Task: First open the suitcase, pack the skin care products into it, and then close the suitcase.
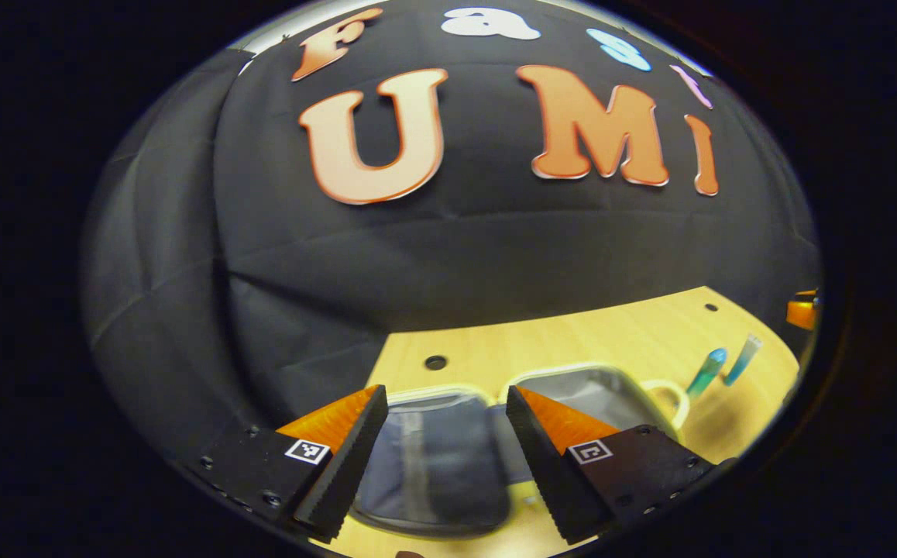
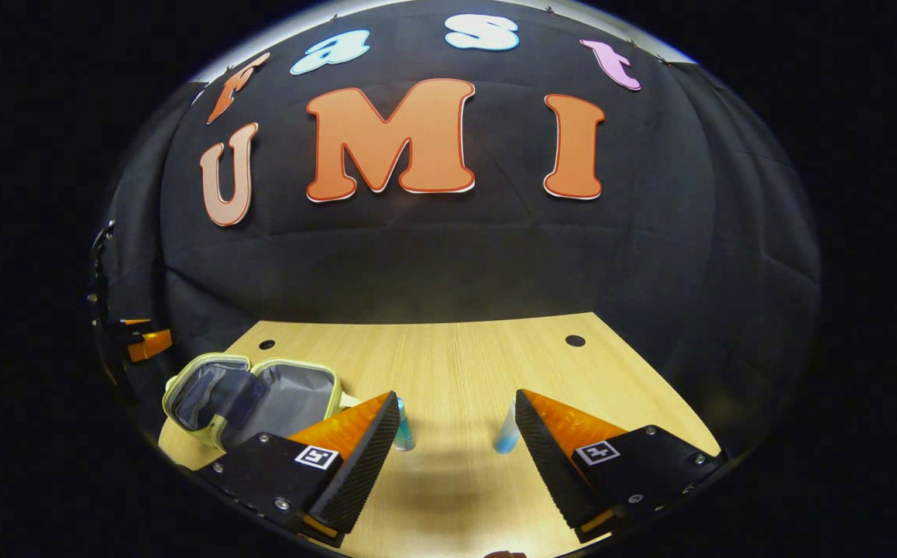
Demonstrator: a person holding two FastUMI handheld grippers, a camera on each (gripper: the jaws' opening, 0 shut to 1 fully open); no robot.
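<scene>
Left gripper view: the left gripper (image 1: 446, 449) hangs wide open at lower centre above the suitcase (image 1: 448, 457), which lies unfolded on the wooden table (image 1: 572, 333). Right gripper view: the right gripper (image 2: 456, 453), wide and empty, frames two blue tubes (image 2: 404, 434) standing at lower centre.

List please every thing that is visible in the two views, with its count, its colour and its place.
suitcase: 1, pale yellow-green rim, grey lining, lying open on the table's left part in the right gripper view.
skin care tubes: 2, teal-blue, on the table outside the suitcase, beside its handle.
table: 1, light wood, with small dark holes.
booth wall: 1, black cloth, behind the table.
left gripper: 1, black and orange, open, hovering over the suitcase.
right gripper: 1, black and orange, open, a tube near each fingertip.
</scene>
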